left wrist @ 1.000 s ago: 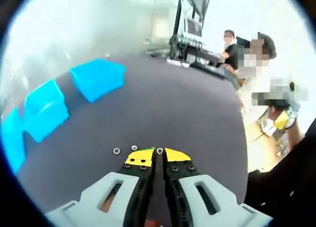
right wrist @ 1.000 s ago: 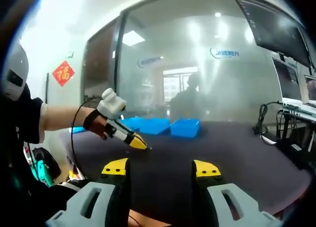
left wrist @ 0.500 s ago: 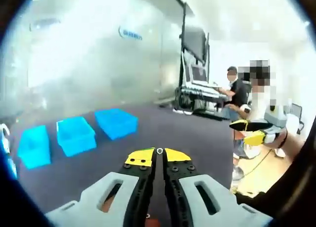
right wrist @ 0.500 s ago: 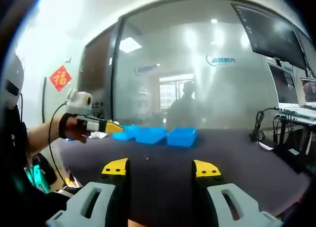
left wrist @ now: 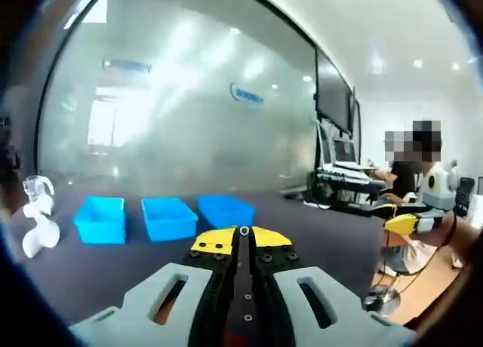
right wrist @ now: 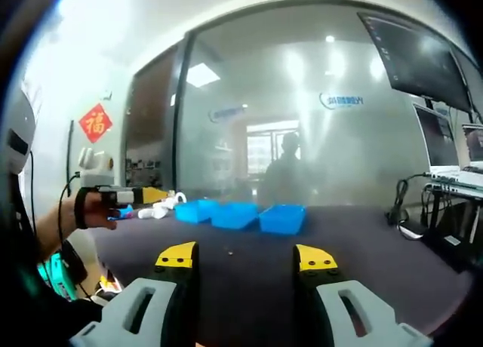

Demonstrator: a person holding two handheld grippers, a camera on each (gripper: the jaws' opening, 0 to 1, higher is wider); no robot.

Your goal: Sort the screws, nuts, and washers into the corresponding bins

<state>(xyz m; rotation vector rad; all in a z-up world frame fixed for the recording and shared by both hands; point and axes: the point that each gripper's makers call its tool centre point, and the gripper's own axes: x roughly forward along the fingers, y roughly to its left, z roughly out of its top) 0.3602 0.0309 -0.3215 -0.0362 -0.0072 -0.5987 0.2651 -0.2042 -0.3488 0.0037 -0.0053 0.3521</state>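
Note:
My left gripper (left wrist: pixel 244 232) is shut, its yellow tips pinching a small metal ring (left wrist: pixel 244 230); nut or washer, I cannot tell. It is held above the dark table (left wrist: pixel 106 268), level with three blue bins (left wrist: pixel 101 219) (left wrist: pixel 169 217) (left wrist: pixel 226 210) standing in a row beyond it. In the right gripper view the left gripper (right wrist: pixel 155 194) hangs in a person's hand at the left, short of the same bins (right wrist: pixel 198 210) (right wrist: pixel 235 214) (right wrist: pixel 283 218). My right gripper (right wrist: pixel 245 256) is open with nothing between its jaws. A tiny part (right wrist: pixel 230 250) lies on the table ahead of it.
A white gadget (left wrist: pixel 38 226) stands left of the bins, also seen as white shapes (right wrist: pixel 162 207) by the leftmost bin. A glass wall runs behind the table. Monitors and cables (right wrist: pixel 434 204) sit at the right end. People (left wrist: pixel 411 204) sit off the table's right side.
The left gripper has risen off the table with the ring and swung up and left, away from the loose parts. Its view now looks level over the bins. The right gripper stayed open.

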